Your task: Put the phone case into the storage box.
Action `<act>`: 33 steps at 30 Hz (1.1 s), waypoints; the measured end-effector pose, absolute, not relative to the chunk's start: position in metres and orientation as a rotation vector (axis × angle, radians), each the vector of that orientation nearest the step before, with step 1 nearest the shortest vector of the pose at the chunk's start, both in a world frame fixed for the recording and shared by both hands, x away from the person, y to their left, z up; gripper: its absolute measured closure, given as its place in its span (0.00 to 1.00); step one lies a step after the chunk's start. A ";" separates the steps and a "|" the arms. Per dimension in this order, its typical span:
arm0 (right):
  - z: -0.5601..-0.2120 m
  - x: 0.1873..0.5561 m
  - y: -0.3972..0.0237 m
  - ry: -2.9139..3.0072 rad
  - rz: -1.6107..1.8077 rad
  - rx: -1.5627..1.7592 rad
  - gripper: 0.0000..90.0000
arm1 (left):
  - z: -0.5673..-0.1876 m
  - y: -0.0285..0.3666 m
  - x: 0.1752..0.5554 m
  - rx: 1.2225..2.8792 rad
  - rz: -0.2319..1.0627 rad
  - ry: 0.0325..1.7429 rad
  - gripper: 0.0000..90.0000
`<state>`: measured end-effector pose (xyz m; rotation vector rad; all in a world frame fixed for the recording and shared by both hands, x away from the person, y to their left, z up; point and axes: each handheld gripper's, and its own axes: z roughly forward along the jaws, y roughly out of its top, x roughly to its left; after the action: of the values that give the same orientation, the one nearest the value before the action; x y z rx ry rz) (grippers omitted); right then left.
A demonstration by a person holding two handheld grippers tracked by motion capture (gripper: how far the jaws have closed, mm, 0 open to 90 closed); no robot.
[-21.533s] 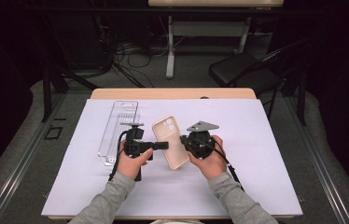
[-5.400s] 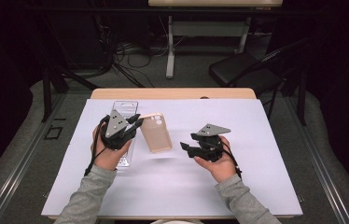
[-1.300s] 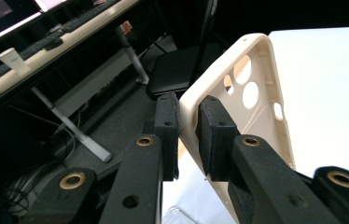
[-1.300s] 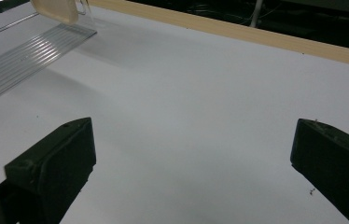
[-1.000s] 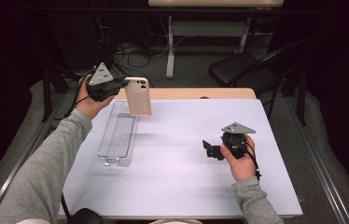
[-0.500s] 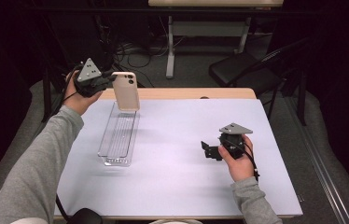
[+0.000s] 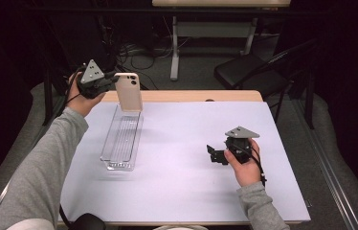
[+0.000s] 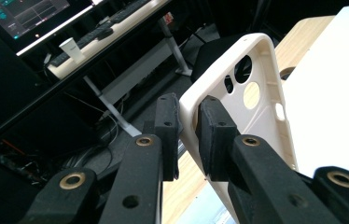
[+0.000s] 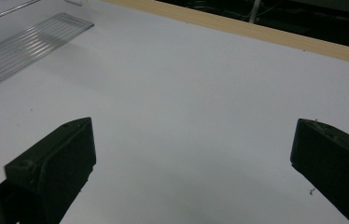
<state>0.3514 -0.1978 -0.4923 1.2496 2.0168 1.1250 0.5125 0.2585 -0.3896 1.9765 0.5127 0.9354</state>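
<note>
A cream phone case [image 7: 128, 92] is held up in the air by the left gripper [image 7: 106, 82], above the far end of the clear plastic tray [image 7: 122, 140] and near the table's back left corner. In the left gripper view the case [image 8: 238, 107] is seen pinched by its rim between the two jaws, which are nearly closed on it, with the camera holes turned toward the lens. The right gripper [image 7: 217, 154] is kept low over the white table cover [image 7: 177, 143] on the right side, well apart from the case and the tray; in the right gripper view its jaws are seen standing wide with nothing between them.

The step in hand is judged to be the carrying of the case, probably toward the tray, which lies just below it. For the next move the case would have to be lowered and lined up lengthwise with the narrow tray, and the grip kept firm until the case is resting inside, since it is held by one thin edge only.

Compared with one second ago, the case and the left hand have been shifted a little toward the left of the high view, while the right gripper has been left where it was
</note>
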 end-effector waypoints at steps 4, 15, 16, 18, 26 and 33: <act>-0.493 0.350 -0.199 2.007 1.125 1.254 0.00 | -0.393 0.259 0.517 1.972 0.948 0.516 0.88; -0.493 0.346 -0.206 1.986 1.111 1.270 0.00 | -0.400 0.265 0.525 1.948 0.966 0.537 0.88; -0.493 0.346 -0.207 1.984 1.109 1.271 0.00 | -0.401 0.266 0.525 1.953 0.967 0.536 0.88; -0.493 0.346 -0.208 1.981 1.111 1.279 0.00 | -0.401 0.267 0.525 1.956 0.966 0.538 0.88; -0.494 0.345 -0.207 1.988 1.102 1.276 0.00 | -0.410 0.272 0.526 1.958 0.985 0.543 0.88; -0.495 0.345 -0.207 1.988 1.098 1.278 0.00 | -0.425 0.271 0.525 1.957 0.984 0.543 0.88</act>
<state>0.3453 -0.2069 -0.4949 1.2784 1.9879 1.0985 0.5253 0.2714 -0.4251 1.9572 0.5434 0.9835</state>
